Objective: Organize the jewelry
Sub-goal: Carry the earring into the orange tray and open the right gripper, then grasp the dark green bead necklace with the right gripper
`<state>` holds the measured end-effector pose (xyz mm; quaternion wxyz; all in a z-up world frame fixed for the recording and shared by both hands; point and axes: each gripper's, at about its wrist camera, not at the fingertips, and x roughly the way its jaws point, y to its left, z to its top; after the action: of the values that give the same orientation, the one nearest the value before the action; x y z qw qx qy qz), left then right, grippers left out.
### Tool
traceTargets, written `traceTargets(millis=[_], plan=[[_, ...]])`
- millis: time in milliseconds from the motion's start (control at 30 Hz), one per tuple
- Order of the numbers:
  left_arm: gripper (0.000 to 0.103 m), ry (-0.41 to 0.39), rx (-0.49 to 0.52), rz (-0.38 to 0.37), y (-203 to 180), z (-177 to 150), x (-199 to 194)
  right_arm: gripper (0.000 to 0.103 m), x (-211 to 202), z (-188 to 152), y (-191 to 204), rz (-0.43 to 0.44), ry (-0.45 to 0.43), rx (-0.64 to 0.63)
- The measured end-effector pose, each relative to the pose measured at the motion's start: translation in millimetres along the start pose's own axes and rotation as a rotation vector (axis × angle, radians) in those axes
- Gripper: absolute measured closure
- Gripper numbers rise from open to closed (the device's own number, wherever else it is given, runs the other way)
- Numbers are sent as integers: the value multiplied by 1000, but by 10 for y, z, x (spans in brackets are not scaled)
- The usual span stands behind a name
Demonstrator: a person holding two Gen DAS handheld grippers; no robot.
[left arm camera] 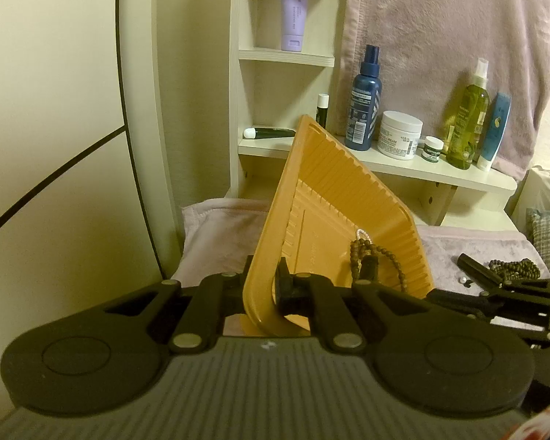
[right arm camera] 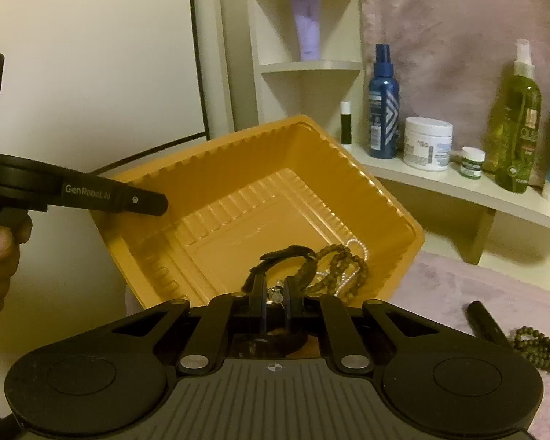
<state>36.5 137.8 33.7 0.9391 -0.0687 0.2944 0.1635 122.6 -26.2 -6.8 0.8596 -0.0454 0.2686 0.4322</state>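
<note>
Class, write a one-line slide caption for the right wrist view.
Right gripper pinches a small earring over the tilted orange tray holding beaded bracelets.

Matte black left gripper (left arm camera: 266,286) and right gripper (right arm camera: 274,299), silver pivot screws, ribbed grey housings, white "GenRobot.AI" lettering.

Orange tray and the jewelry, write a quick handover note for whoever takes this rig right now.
Left gripper: shut on the rim of the orange tray, holding it tilted.
Right gripper: closed on a small silvery piece at the tray's near edge.
In the tray: brown bead strand, pearl strand, dark band.
Left to do: another dark bead strand, a black stick and small white bits lie on the pink cloth.
</note>
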Motion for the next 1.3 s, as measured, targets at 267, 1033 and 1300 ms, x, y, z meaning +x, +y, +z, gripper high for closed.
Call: traceTargets(millis=[267,1033,1300], plan=[[96,0,-4,-2,-5,1,-6,39,-108,-94,-62,0,-18,24],[96,4,1,10,-5,13,22,66,-673,-544,-1286,-449,32,274],[96,7,3,13,-8,11,30,80,-393,-541,-1325,-432,70,261]])
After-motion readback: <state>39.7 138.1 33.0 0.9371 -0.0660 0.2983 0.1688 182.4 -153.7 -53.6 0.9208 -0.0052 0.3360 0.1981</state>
